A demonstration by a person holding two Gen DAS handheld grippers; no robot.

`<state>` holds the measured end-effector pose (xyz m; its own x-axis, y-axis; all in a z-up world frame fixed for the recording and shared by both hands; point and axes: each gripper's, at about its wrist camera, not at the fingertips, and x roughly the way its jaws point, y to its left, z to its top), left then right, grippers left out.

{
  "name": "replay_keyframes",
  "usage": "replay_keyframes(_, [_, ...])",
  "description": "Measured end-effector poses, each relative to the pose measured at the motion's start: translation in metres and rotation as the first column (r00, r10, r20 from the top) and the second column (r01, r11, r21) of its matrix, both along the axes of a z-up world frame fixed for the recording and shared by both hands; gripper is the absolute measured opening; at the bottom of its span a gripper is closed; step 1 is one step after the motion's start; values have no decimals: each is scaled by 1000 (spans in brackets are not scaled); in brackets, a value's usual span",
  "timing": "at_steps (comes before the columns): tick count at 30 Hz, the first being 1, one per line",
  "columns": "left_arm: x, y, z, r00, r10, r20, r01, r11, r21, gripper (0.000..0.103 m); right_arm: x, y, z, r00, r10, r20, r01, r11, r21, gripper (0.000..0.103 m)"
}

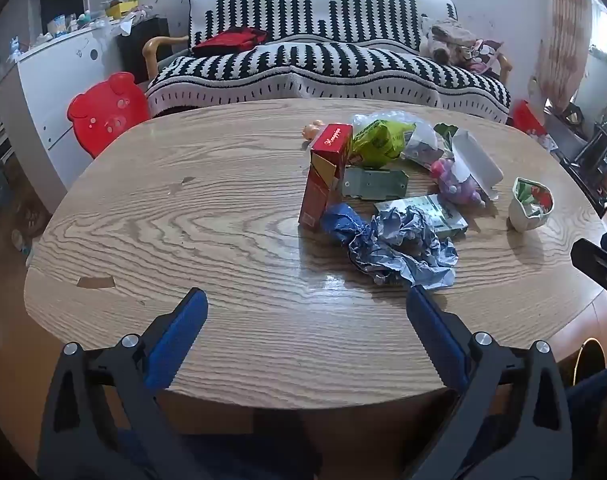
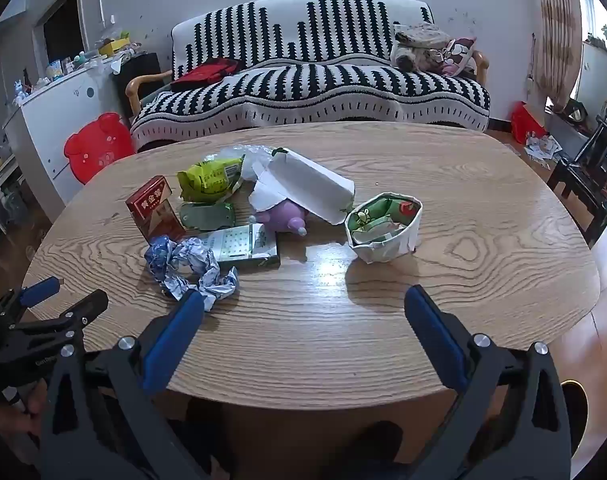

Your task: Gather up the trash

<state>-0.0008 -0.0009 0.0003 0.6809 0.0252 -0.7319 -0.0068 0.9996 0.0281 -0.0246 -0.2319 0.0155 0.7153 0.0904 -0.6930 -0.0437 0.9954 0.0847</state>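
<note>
A pile of litter lies on the wooden table (image 1: 183,220): an upright red carton (image 1: 326,176) (image 2: 154,208), a crumpled blue-white paper (image 1: 399,246) (image 2: 191,266), a green wrapper (image 1: 377,140) (image 2: 209,180), a flat green-white box (image 1: 435,212) (image 2: 243,246), a white paper box (image 1: 475,164) (image 2: 311,184) over a purple toy (image 1: 459,186) (image 2: 281,218), and a folded paper cup (image 1: 529,204) (image 2: 383,226). My left gripper (image 1: 305,300) hangs open near the table's front edge, short of the crumpled paper. My right gripper (image 2: 303,300) is open too, empty, in front of the paper cup.
A black-and-white striped sofa (image 1: 323,64) (image 2: 311,80) stands behind the table. A red pig-shaped stool (image 1: 107,114) (image 2: 97,146) and a white cabinet (image 1: 51,80) are at the left. Dark chairs (image 2: 591,176) stand at the right. The table's left half (image 1: 163,220) is bare wood.
</note>
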Motion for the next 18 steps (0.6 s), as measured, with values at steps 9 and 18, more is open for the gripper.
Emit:
replay_keyframes(9, [-5,-1,0,1000,6,-3,-6,1000,-1,97,0,-1,-1,1000,2,1,-2,1000,3,97])
replay_keyframes(18, [1,0,-2,1000,3,-12,-3,1000,-3,97,2,-3,-5,1000,0,-14,1,1000,21,97])
